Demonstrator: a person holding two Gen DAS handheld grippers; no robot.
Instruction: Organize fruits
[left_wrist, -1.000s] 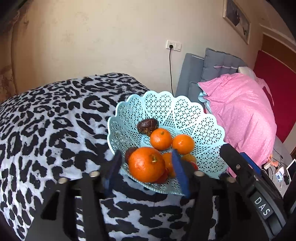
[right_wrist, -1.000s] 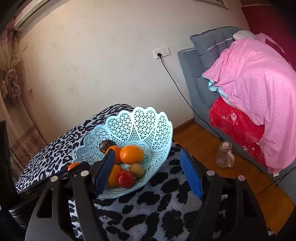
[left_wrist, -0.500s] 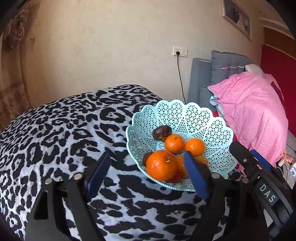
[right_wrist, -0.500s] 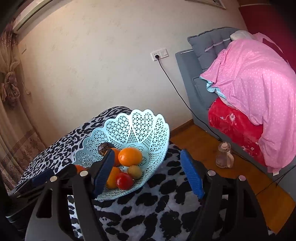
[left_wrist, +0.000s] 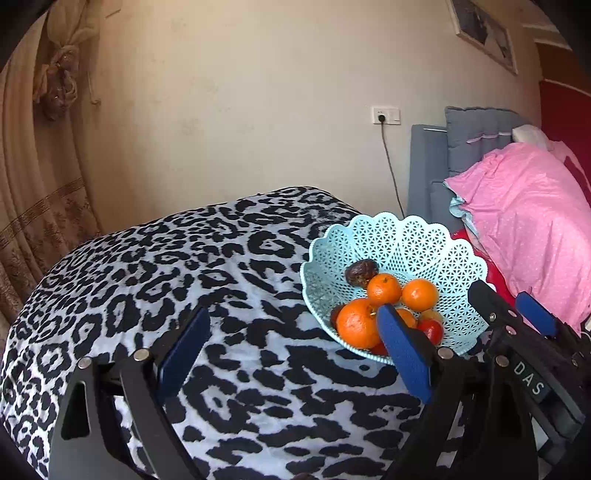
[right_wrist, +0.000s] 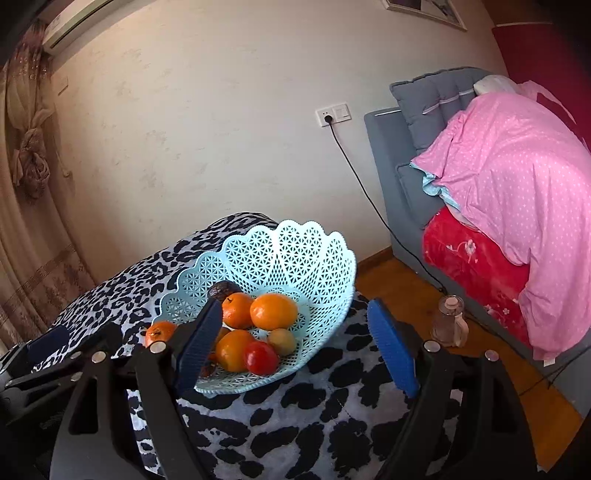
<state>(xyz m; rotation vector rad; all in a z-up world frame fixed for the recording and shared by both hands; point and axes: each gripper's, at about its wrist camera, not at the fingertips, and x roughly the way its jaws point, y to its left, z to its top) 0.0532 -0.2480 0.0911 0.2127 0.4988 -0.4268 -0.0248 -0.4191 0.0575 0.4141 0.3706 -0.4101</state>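
The fruits (right_wrist: 258, 332) (oranges, a red one, a dark one) sit piled in the pale blue lattice basket (right_wrist: 310, 258) on the leopard-print desk (left_wrist: 184, 266). My left tongs (left_wrist: 291, 350) hang spread and empty just beside the basket. My right tongs (right_wrist: 295, 343) are spread too, holding nothing, close over its near rim.

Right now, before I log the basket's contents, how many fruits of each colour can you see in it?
Orange fruits: 4
Dark brown fruit: 1
Red fruit: 1
Yellow-green fruit: 1
Total: 7 clearly visible in the basket; others may hide underneath.
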